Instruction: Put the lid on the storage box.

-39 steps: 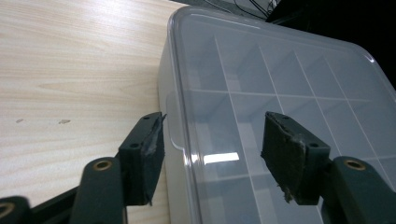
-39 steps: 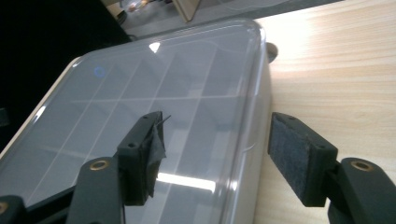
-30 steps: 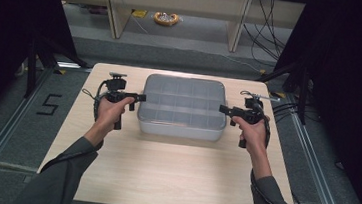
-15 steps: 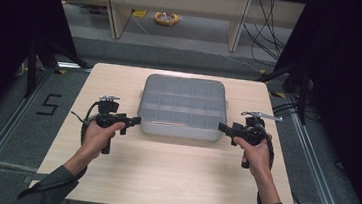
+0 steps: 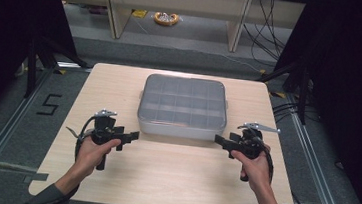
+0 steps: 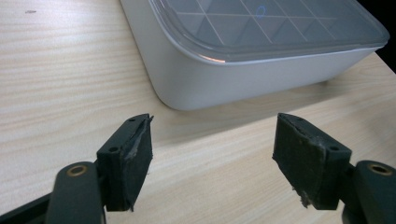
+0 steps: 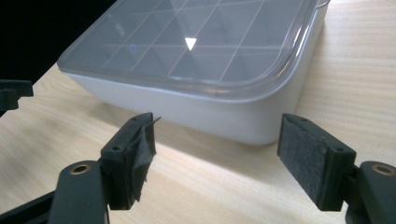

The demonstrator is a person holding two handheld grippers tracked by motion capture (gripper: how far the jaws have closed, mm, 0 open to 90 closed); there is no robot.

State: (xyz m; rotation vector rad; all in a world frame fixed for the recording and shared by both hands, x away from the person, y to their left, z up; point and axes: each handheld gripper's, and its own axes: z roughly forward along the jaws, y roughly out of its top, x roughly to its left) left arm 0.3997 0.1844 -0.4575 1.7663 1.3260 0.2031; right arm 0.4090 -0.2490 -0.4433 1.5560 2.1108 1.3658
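Note:
A white compartment box (image 5: 183, 107) with a clear lid sits closed in the middle of the wooden table (image 5: 171, 181). My left gripper (image 5: 133, 135) hovers off the box's near left corner, pointing right. In the left gripper view that gripper (image 6: 212, 161) is open with only bare table between its pads, and the box (image 6: 261, 56) lies just ahead. My right gripper (image 5: 219, 140) mirrors it off the near right corner, pointing left. It (image 7: 217, 161) is open and empty, facing the box (image 7: 196, 60). Both pairs of jaws have just been opening.
Bare wood stretches between the box and the table's near edge. Behind the table stand shelf legs (image 5: 239, 22), a yellow coil (image 5: 166, 18) on the floor and loose cables (image 5: 272, 20). A "5" (image 5: 50, 104) is marked on the floor at left.
Both hands have drawn back toward the person, from beside the box's sides to its near corners. The box has stayed put.

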